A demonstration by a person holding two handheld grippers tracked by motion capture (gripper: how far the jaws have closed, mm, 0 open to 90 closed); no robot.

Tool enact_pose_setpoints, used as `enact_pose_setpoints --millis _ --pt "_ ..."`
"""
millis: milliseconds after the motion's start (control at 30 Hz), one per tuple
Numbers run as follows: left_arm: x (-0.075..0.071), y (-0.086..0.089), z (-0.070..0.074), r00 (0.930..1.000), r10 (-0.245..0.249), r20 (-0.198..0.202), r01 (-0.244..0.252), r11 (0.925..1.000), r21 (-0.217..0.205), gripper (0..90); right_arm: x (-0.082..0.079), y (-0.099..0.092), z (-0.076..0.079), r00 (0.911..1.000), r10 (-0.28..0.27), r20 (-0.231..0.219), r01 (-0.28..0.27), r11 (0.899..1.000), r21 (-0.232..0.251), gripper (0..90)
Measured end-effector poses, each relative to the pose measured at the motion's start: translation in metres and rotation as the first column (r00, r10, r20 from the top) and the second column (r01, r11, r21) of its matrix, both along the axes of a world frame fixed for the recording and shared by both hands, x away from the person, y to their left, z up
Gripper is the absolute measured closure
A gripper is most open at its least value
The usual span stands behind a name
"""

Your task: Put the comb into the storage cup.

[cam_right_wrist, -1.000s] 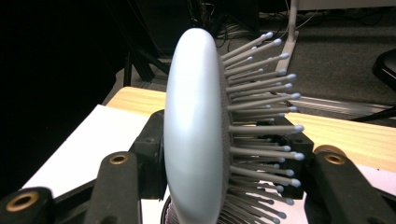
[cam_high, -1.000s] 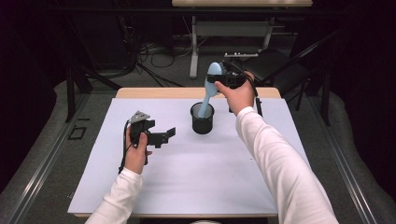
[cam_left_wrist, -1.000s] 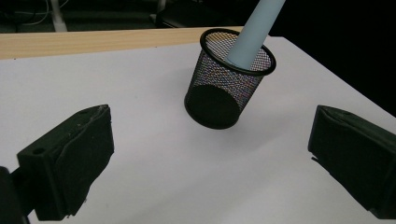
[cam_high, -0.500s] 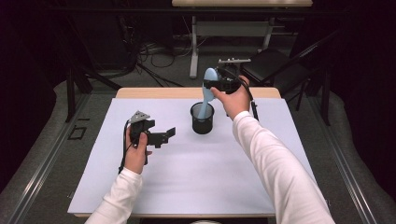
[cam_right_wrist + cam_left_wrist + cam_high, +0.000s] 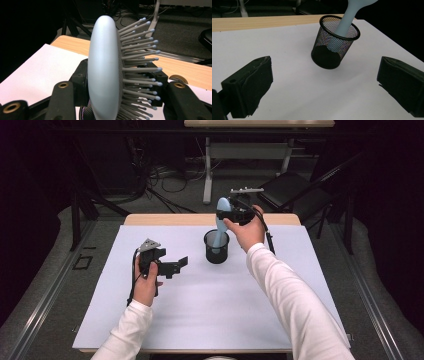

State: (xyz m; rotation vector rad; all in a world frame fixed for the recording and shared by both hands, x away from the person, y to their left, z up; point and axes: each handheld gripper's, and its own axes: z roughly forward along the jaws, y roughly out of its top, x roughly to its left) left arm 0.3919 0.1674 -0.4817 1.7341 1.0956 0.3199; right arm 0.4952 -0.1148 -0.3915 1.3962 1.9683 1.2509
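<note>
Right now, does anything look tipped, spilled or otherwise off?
Nothing stands out. The mesh cup stands upright on the white sheet, and the blue hairbrush goes handle-first into it, held by the right gripper.

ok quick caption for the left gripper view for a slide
Pale blue hairbrush standing handle-down in a black mesh cup, framed between the open left gripper jaws.

Two hands, two grippers

The right gripper [image 5: 231, 215] is squeezed tight above the cup [image 5: 216, 247]. The left gripper [image 5: 176, 265], jaws wide apart, sits left of the cup.
</note>
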Motion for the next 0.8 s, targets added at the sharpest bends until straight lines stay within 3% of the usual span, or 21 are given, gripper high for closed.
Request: enact_pose_setpoints --millis 500,800 --pt "0.001 0.001 -0.001 1.0000 0.000 0.000 0.000 1.0000 0.004 0.6 0.001 0.007 -0.020 0.9997 0.003 0.025 -0.002 0.999 -0.050 47.1" --pt "0.001 0.000 -0.001 1.0000 -0.001 -0.003 0.001 1.0000 0.005 0.6 0.001 0.010 -0.022 0.9985 0.008 0.054 -0.004 0.997 -0.078 47.1"
